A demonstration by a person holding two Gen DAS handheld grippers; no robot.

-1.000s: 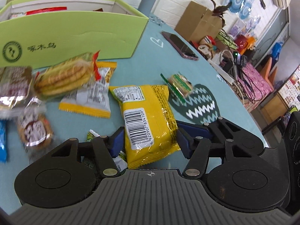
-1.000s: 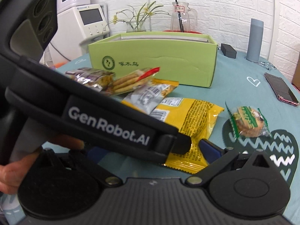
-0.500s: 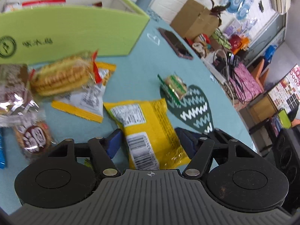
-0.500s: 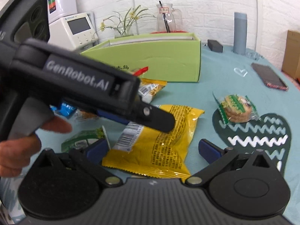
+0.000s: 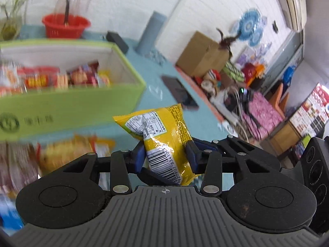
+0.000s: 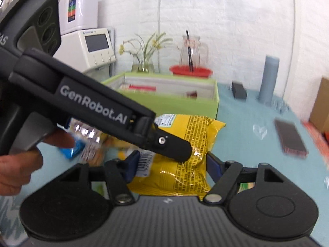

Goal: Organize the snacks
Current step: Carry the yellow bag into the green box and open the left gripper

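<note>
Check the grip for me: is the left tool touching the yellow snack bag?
Touching. The left wrist view shows both blue pads of the left tool pressed into the yellow snack bag.

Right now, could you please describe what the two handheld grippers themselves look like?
Both are matte black plastic with ribbed grey decks, silver pivot rivets and blue pads. The left gripper carries white "GenRobot.AI" lettering on its side, seen from the right gripper. A bare hand holds it; no cables show.
</note>
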